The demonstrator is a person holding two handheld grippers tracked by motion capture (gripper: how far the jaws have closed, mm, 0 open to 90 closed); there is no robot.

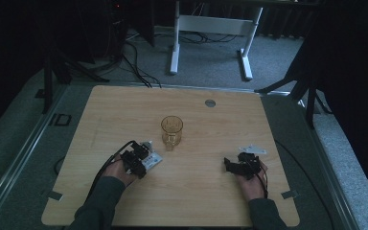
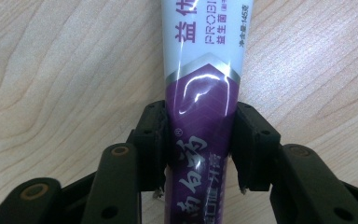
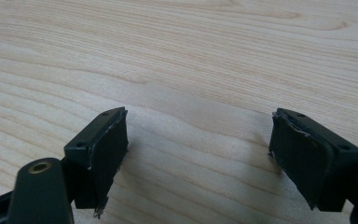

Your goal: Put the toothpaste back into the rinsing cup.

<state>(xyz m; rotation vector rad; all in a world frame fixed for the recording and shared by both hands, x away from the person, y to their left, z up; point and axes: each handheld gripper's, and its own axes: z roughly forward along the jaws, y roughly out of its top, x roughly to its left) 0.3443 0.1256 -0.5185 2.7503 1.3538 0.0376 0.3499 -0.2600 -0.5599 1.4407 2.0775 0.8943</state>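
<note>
A white and purple toothpaste tube (image 2: 204,93) lies flat on the wooden table (image 1: 211,124), left of centre and just in front of an amber glass mug (image 1: 171,130). My left gripper (image 2: 200,140) is shut on the toothpaste tube's purple end, one pad on each side. In the high view the left gripper (image 1: 141,158) sits over the tube (image 1: 152,161) near the mug. My right gripper (image 3: 198,149) rests low over bare wood at the table's right, its jaws wide apart with nothing between them; the high view shows the right gripper (image 1: 231,165) in the person's hand.
A small grey three-cornered plate (image 1: 252,150) lies just beyond the right gripper. A round grey cap (image 1: 210,102) sits in the tabletop near its far edge. Beyond the table stand a white desk frame (image 1: 211,33), cables and dark stands on the carpet.
</note>
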